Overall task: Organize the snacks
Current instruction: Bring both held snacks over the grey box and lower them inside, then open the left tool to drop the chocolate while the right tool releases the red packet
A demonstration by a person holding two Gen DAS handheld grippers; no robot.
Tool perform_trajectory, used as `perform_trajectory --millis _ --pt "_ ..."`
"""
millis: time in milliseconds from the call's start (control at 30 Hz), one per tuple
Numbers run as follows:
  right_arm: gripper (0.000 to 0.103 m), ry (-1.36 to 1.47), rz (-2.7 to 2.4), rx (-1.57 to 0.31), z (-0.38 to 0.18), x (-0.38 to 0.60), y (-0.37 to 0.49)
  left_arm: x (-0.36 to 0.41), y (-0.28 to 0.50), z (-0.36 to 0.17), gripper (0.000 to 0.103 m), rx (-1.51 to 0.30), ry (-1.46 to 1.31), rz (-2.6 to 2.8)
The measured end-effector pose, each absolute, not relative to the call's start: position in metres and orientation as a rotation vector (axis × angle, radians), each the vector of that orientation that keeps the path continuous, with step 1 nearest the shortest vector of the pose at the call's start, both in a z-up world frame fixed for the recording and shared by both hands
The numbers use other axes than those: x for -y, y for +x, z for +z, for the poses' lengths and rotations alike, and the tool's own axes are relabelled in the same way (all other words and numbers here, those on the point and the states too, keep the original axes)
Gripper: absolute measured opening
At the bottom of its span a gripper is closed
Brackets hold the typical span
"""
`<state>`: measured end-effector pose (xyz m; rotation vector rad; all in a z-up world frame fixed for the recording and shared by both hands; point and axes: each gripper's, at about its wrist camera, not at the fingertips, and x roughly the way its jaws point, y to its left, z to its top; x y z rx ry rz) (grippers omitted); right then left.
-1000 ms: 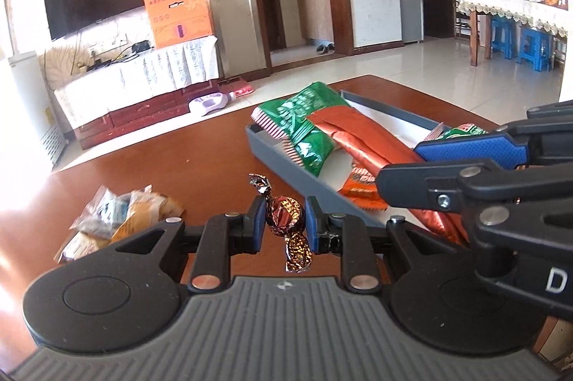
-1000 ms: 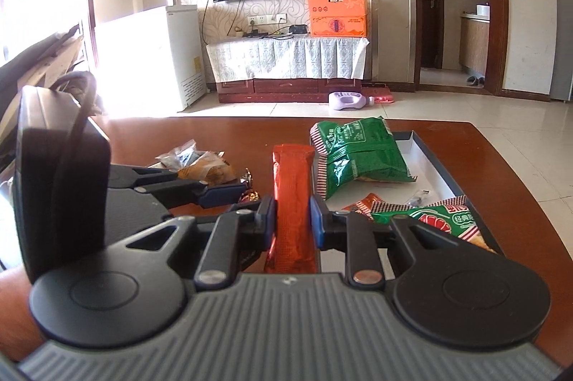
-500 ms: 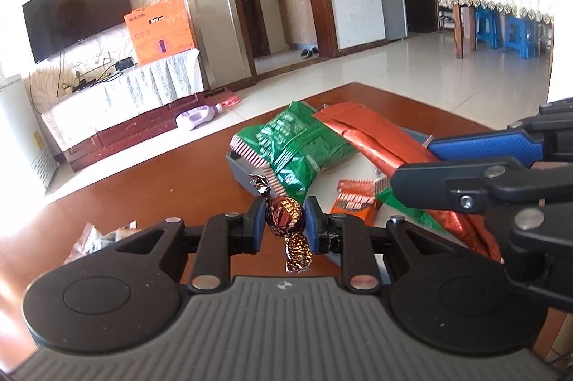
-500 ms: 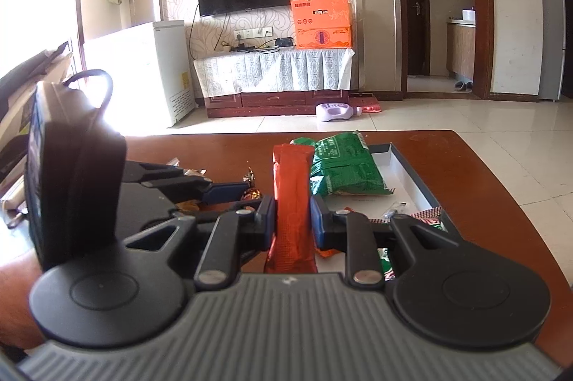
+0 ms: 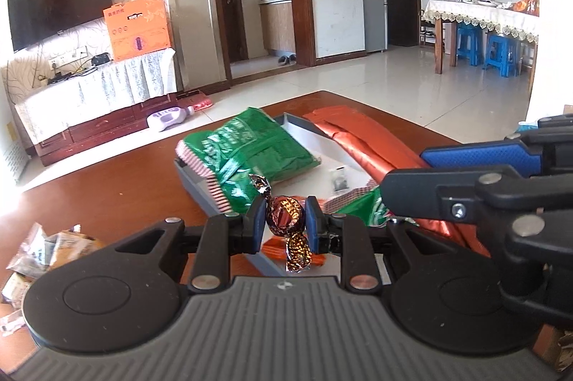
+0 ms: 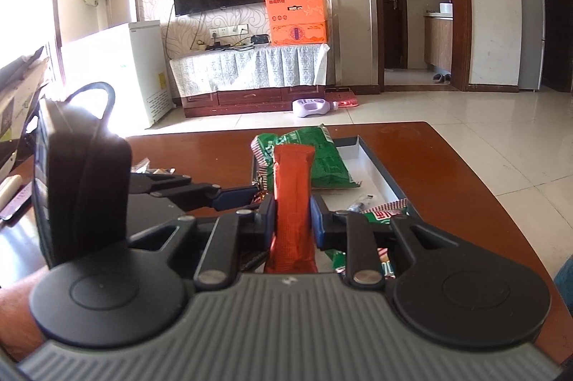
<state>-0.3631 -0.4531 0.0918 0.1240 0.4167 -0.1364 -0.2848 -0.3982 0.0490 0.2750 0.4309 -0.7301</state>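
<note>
The candy [image 5: 284,214], a brown foil twist, sits clamped between the pads of the left claw [image 5: 284,220] at the centre of the left view, its twisted ends sticking up and down out of the grip. Just behind and below it in that view lies the tray [image 5: 193,178], a shallow grey box with a white floor, so the candy hangs over the tray's near corner.

The red stick [image 6: 292,202], a long orange-red packet, is clamped in the right claw [image 6: 292,220] at the centre of the right view. Its long axis runs away from the camera, pointing up the frame over the tray [image 6: 376,166]. In the left view the right claw [image 5: 476,173] comes in from the right edge with the stick [image 5: 358,137] reaching toward the upper left across the tray.

Both claws are over or beside the tray; the left looks the nearer to bare floor, so dropping the candy there seems the likely next move.

Inside the tray: a green bag [image 5: 250,148] leaning on the far-left rim, a second green-and-red bag [image 6: 386,207] near the front, and a small dark item [image 5: 338,175] on the white floor. On the brown surface [image 5: 118,187], at the lower left of the left view, a pile of loose snacks [image 5: 46,248] waits, well apart from the tray.
</note>
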Motion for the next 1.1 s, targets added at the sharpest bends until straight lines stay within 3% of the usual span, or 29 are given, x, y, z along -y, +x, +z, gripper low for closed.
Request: perform_trajectory --millis 1100 --pt "0.025 0.249 -0.237 -0.403 0.081 0.489 -0.371 0.460 -0.258 0.040 0.027 -0.413 0.241 -0.842"
